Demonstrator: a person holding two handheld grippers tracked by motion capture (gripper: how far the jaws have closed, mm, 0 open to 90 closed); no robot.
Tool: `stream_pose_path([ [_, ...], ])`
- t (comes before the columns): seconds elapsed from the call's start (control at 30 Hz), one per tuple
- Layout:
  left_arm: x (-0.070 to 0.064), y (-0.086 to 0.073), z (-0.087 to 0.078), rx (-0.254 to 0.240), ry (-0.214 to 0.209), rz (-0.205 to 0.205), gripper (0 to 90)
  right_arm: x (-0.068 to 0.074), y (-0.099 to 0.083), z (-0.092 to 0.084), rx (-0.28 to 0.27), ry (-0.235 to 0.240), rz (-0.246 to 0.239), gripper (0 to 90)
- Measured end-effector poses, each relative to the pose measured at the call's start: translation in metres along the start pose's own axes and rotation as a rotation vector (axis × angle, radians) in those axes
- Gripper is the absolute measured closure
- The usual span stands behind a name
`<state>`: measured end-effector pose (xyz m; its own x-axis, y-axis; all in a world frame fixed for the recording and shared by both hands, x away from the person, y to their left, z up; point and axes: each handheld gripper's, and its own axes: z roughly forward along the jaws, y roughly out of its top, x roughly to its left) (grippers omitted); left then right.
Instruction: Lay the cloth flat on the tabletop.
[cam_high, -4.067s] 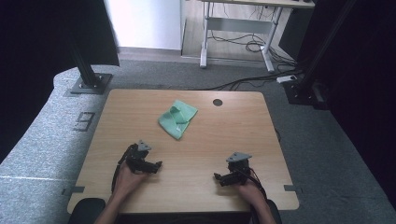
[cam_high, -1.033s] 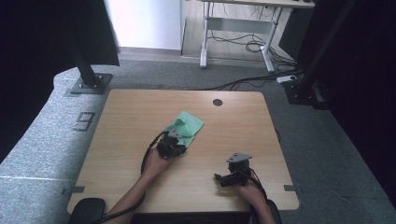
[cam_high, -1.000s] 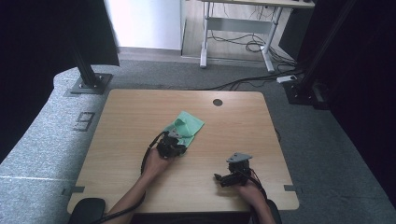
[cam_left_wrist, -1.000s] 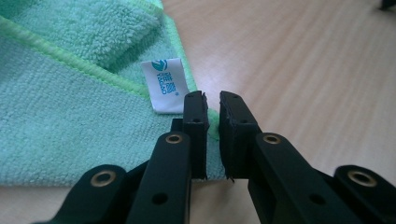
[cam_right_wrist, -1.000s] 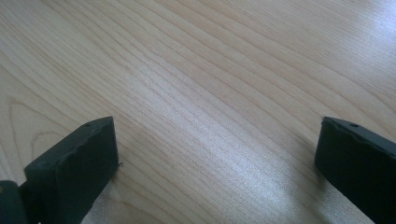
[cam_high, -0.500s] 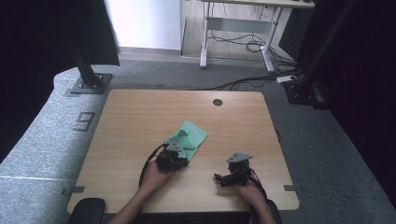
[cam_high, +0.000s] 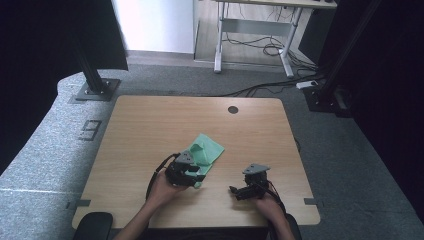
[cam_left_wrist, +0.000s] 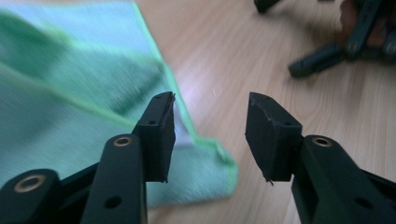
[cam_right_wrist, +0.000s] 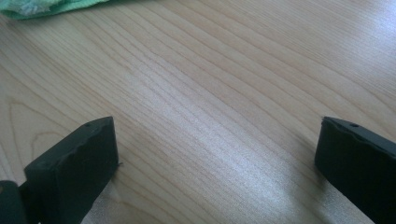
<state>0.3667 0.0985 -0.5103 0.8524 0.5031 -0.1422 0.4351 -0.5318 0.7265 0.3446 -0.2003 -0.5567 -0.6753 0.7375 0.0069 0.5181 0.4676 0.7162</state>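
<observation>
A: Nearest the person, what's the right gripper (cam_high: 240, 191) doing?

B: It sits low over the table (cam_high: 150, 125), jaws spread wide with bare wood between them.

A: And the left gripper (cam_high: 192, 176)?

B: Just beyond, at the near corner of the green cloth (cam_high: 205, 152). Its jaws have just been opening and now stand apart; the cloth's edge lies under them, not pinched.

A: Where's the cloth?

B: Near the middle of the table, rumpled, one fold raised, stretching away from the left gripper.
</observation>
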Motion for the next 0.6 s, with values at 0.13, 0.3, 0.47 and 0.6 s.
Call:
stream_pose_path([
  [0.13,0.010,0.021,-0.009,-0.018,0.039,0.017,48.7,0.000,0.000,0.000,0.000,0.000,0.000,0.0],
  [0.3,0.035,0.047,-0.003,0.001,0.093,0.031,44.8,0.000,0.000,0.000,0.000,0.000,0.001,0.0],
  [0.47,0.051,0.066,0.006,0.009,0.134,0.039,42.6,0.000,0.000,0.000,-0.001,0.000,0.000,0.0],
  [0.6,0.060,0.072,0.015,0.045,0.170,0.048,40.0,0.000,0.000,0.000,-0.001,0.000,0.000,0.0],
])
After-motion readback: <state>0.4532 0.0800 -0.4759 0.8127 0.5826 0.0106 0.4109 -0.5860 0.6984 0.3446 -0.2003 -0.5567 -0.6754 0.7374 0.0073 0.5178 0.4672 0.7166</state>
